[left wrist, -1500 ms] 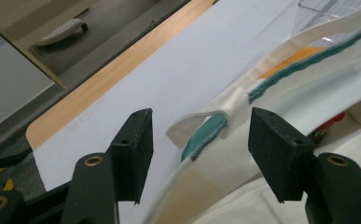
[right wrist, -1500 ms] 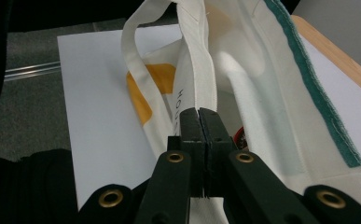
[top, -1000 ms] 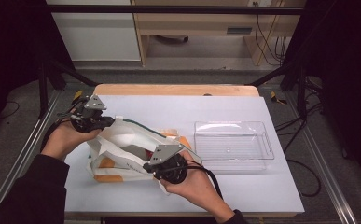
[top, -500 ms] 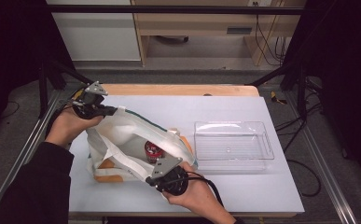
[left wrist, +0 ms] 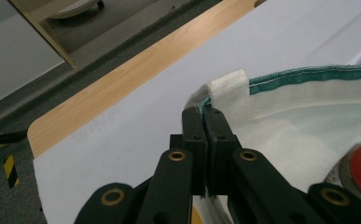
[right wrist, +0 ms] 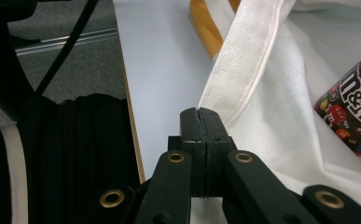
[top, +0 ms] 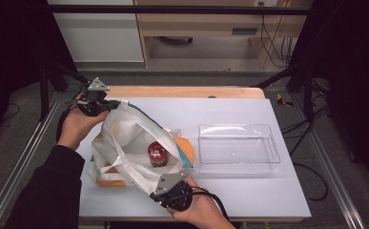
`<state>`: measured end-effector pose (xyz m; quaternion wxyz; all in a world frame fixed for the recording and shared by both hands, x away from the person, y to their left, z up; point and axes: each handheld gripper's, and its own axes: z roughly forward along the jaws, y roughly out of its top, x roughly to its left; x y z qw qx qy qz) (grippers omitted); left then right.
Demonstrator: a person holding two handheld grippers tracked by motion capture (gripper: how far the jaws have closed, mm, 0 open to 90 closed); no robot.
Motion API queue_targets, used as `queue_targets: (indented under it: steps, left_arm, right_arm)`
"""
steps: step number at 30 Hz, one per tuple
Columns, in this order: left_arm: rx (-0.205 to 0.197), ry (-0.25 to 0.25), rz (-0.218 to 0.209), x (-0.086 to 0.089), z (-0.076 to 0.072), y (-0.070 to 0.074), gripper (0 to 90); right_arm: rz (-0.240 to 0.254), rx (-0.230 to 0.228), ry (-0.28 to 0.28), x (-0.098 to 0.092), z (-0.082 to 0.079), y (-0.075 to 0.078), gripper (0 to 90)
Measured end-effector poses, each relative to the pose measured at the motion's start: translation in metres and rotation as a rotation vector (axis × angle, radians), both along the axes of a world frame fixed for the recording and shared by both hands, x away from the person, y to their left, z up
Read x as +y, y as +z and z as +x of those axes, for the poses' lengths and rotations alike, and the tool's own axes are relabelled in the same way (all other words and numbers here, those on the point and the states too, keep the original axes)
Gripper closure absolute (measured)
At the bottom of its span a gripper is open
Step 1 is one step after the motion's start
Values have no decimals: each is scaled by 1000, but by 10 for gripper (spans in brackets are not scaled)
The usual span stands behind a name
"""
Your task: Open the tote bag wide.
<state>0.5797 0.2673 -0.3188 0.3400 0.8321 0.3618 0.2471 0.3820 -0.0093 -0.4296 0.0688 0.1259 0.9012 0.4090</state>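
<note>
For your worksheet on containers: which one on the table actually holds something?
The white tote bag, pulled open, holds a red candy can. The clear plastic tray beside it is empty.

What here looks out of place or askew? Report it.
Nothing looks damaged or spilled. The white tote bag is held open by the left hand-held gripper and the right hand-held gripper, with a candy can inside. The clear tray sits squarely, empty.

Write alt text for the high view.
Two hand-held grippers, left and right, pinch opposite edges of a white cloth tote bag, holding its mouth open on a white table. A red candy canister sits inside; a clear plastic tray lies to the bag's right.
</note>
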Motion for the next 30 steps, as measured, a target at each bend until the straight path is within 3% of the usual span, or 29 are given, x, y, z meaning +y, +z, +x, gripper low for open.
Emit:
queue_targets:
  steps: [3,9,13,15,19,21,22,27,28,30]
  left_arm:
    - [0,10,-19,0,6,-10,888]
    - [17,28,-14,-2,13,-29,888]
    - [30,38,-36,-4,12,-39,887]
    - [16,29,-50,-4,8,-39,886]
    - [-34,17,-66,-1,-8,-33,820]
    - [-68,22,-58,1,-18,-30,727]
    - [-84,25,-50,2,-23,-28,656]
    - [-166,34,-62,9,-53,-16,547]
    - [-192,43,-75,10,-68,-12,526]
    - [-204,46,-78,9,-76,-10,515]
  right_arm:
    - [-3,8,1,-1,0,-2,900]
    - [-24,26,6,-1,-2,-10,900]
    - [-22,32,-4,-4,-1,-12,900]
    - [-9,37,-16,-5,-1,-11,898]
    - [13,14,-29,-10,1,-4,755]
    - [35,16,-37,-13,2,-1,703]
    - [50,-1,-44,-15,3,4,619]
    - [61,-15,-65,-16,3,13,515]
    - [66,-33,-70,-16,2,17,475]
    - [65,-37,-72,-17,1,19,455]
